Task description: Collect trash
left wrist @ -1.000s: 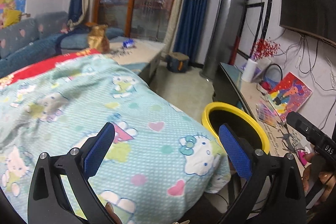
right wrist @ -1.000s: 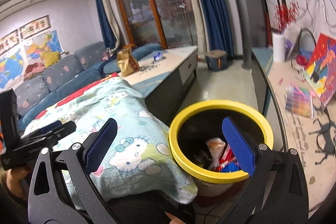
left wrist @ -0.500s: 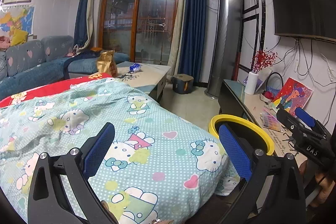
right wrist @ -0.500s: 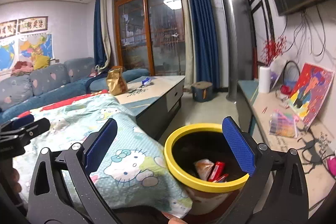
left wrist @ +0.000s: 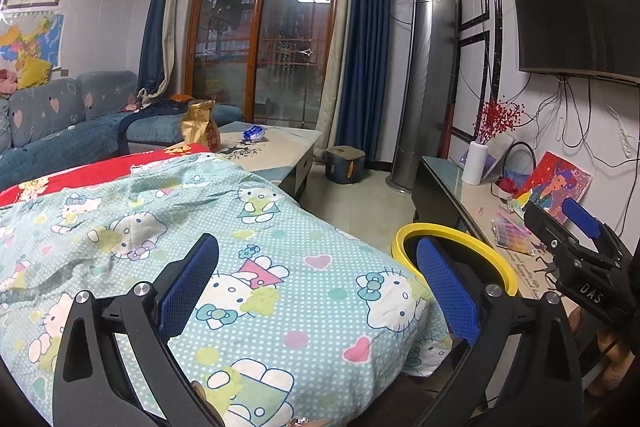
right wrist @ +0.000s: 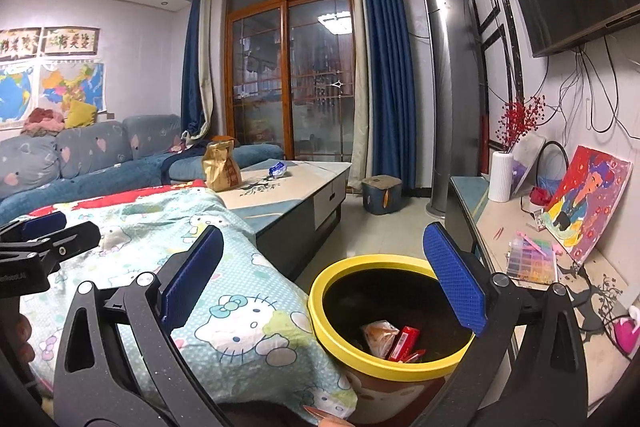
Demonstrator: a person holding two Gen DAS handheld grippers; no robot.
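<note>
A yellow-rimmed trash bin (right wrist: 352,347) stands on the floor beside the blanket; it holds red and orange wrappers (right wrist: 394,341). Its rim also shows in the left wrist view (left wrist: 480,251). My right gripper (right wrist: 320,279) is open and empty, above and near the bin. My left gripper (left wrist: 316,287) is open and empty, over the Hello Kitty blanket (left wrist: 240,267). On the coffee table (right wrist: 288,183) stand a brown paper bag (right wrist: 220,165) and a blue wrapper (right wrist: 277,169), far ahead of both grippers.
A blue sofa (right wrist: 80,155) runs along the left. A TV bench (right wrist: 532,239) at the right carries a white vase, a painting and a bead box. A grey stool (right wrist: 381,195) and a tall air conditioner (right wrist: 452,99) stand at the back.
Both grippers have tilted upward and drawn back, so more of the room and ceiling shows. The bin sits lower in both views. Both stay open and empty.
</note>
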